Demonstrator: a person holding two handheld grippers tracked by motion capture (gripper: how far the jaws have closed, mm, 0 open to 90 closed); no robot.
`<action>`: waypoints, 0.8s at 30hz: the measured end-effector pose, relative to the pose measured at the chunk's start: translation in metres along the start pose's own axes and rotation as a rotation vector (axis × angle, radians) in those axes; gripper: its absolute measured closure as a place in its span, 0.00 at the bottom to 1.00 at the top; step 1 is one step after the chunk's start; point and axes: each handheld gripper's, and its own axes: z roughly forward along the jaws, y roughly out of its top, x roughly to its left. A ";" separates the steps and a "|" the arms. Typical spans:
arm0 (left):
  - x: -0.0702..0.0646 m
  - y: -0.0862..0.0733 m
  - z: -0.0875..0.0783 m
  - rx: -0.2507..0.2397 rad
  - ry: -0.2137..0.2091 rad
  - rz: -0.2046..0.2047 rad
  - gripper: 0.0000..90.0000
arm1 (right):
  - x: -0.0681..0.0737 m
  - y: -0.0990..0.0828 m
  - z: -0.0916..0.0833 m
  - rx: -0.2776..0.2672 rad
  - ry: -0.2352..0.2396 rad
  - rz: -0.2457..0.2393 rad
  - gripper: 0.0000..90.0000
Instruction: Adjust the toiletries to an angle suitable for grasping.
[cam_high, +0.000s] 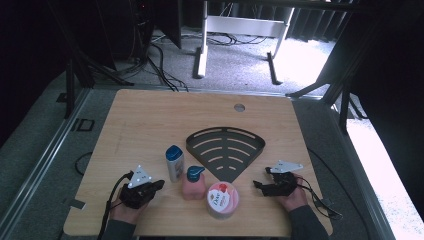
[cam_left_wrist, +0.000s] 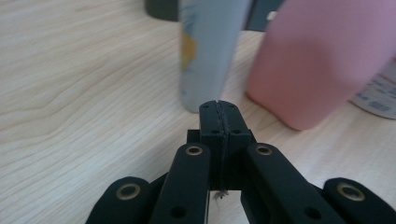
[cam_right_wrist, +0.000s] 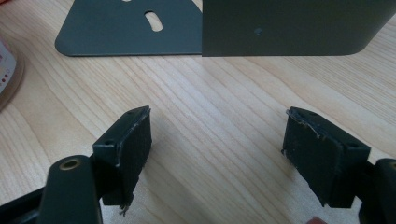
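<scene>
The tall silver plastic bottle with a blue cap (cam_high: 174, 163), stood just past the pressed-together left gripper (cam_high: 159, 185), is judged light, smooth and best held round its middle, while the right gripper (cam_high: 257, 185) is spread apart.

A blue-capped pale grey bottle (cam_high: 174, 163), a pink pump bottle (cam_high: 193, 183) and a dark slotted fan-shaped metal rack (cam_high: 226, 148) on light woodgrain tabletop (cam_high: 150, 120).

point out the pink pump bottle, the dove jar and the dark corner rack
pink pump bottle (cam_high: 193, 188), high view, on its pink body
dove jar (cam_high: 222, 197), high view, on its lid
dark corner rack (cam_high: 226, 148), high view, on its slotted floor
</scene>
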 end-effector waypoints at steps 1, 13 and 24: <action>-0.002 0.000 0.000 -0.005 -0.005 0.004 1.00 | 0.000 0.000 0.000 0.000 0.000 0.000 0.26; -0.007 0.014 0.015 0.012 0.004 0.056 1.00 | 0.001 0.000 0.000 0.000 -0.004 0.004 0.26; -0.010 0.028 0.031 0.026 0.013 0.085 1.00 | 0.001 0.000 0.000 0.000 -0.005 0.005 0.26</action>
